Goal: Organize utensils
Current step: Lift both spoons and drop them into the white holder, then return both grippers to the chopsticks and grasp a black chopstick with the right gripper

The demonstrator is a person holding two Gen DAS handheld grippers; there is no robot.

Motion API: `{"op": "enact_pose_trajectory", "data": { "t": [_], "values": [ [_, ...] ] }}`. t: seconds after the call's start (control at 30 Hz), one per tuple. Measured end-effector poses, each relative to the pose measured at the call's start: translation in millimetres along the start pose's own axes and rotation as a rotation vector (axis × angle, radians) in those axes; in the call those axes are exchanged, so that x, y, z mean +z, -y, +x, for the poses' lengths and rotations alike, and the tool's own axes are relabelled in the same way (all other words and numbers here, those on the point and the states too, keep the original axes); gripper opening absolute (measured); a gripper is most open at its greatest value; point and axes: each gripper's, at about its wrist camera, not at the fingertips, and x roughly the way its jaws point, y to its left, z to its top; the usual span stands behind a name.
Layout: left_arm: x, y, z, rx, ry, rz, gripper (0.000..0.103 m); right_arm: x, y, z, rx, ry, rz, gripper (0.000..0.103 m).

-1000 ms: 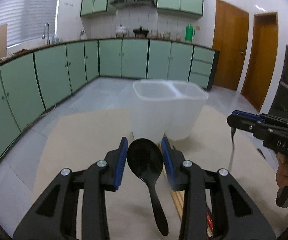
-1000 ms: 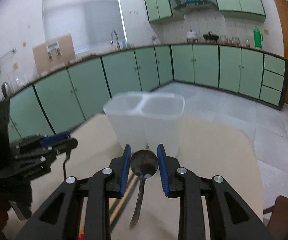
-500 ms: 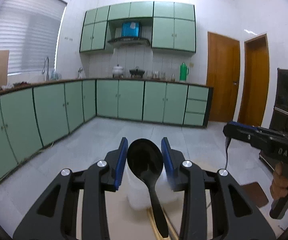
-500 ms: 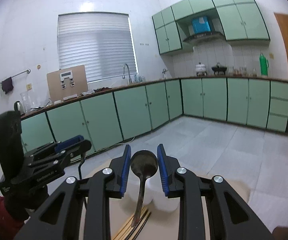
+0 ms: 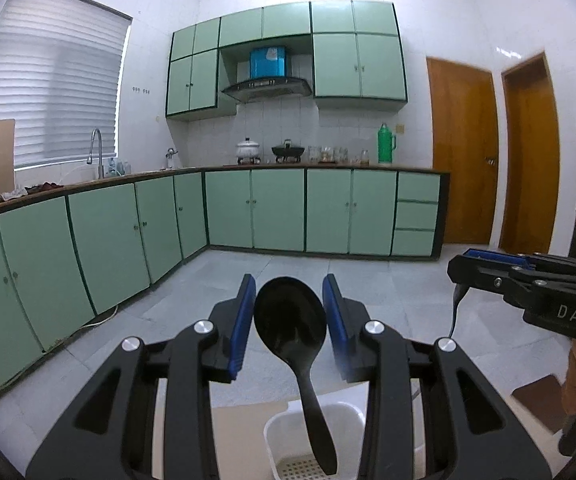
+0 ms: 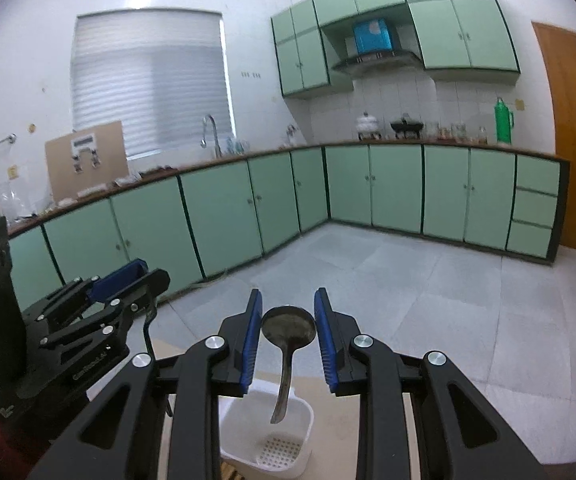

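Observation:
My left gripper (image 5: 290, 312) is shut on a black plastic spoon (image 5: 292, 324), bowl up between the blue pads, handle hanging down over a white plastic utensil holder (image 5: 275, 436). My right gripper (image 6: 288, 322) is shut on a dark metal spoon (image 6: 288, 330), bowl up, handle hanging over a compartment of the white holder (image 6: 300, 432). Each gripper shows in the other's view: the right gripper (image 5: 458, 270) at the right, the left gripper (image 6: 155, 280) at the left, each with a thin handle hanging below it.
The holder stands on a beige table (image 5: 239, 440). Wooden chopsticks (image 6: 227, 474) lie by the holder at the bottom edge. Green kitchen cabinets (image 5: 279, 208) and a grey tiled floor (image 6: 448, 300) lie beyond. Two wooden doors (image 5: 528, 152) are at the right.
Both grippers have risen and tilted up, each still holding its spoon. The holder has dropped from the middle of both views to the bottom edge, under the spoon handles.

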Motion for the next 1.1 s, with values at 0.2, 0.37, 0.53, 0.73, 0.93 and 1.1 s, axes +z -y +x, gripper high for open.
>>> {"op": "enact_pose_trajectory", "data": {
  "t": [0.2, 0.37, 0.53, 0.73, 0.93, 1.1],
  "values": [
    [-18, -5, 15, -0.004, -0.069, -0.007, 0.049, -19, -2, 16, 0.014, -0.072, 0.005, 0.030],
    [-22, -17, -3, 0.004, -0.097, -0.027, 0.054, -27, -3, -4, -0.011, -0.058, 0.021, 0.056],
    [-47, -28, -50, 0.021, -0.176, -0.042, 0.064, -54, -7, -44, -0.074, -0.057, 0.055, 0.082],
    [-115, -24, -111, 0.023, -0.327, -0.051, 0.072, -122, -29, -90, -0.111, -0.147, 0.076, 0.086],
    [-181, -15, -150, 0.052, -0.478, -0.034, 0.072, -191, -58, -116, -0.147, -0.250, 0.085, 0.086],
    [-213, -13, -172, 0.063, -0.551, -0.039, 0.072, -233, -76, -124, -0.148, -0.337, 0.067, 0.086]
  ]
}}
